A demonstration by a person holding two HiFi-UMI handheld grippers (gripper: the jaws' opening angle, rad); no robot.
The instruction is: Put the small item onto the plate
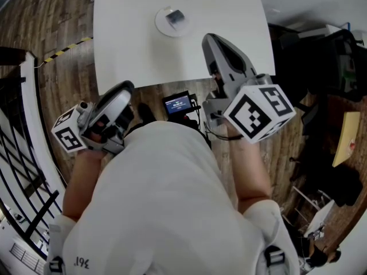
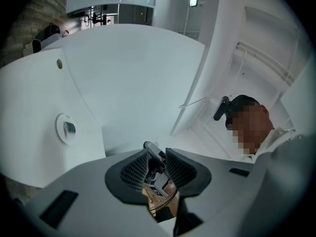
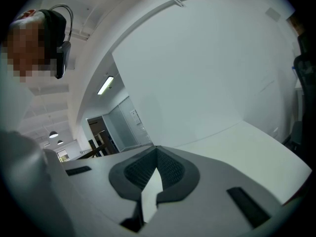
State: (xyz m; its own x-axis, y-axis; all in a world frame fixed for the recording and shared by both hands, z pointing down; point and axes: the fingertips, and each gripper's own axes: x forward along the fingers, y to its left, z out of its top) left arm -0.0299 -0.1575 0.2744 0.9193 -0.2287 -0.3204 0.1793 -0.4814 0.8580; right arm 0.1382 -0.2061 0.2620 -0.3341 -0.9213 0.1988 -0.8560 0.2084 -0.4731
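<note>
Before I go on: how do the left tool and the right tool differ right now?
The left tool has its jaws slightly apart; the right tool has them shut together. In the head view the right tool reaches over the near edge of the table, while the left tool is held short of that edge, over the floor. Shared: neither holds anything; the small item lies on the plate.

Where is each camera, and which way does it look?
Head view: on the person's head, looking steeply down at the table, left gripper, right gripper; shirt, forearms show.
Left gripper view: on that gripper, looking past its fingers across the table; person's head shows.
Right gripper view: on that gripper, looking past touching fingers at a white wall; person's head shows.
Shared: head and left gripper views both see the plate holding the small item.
</note>
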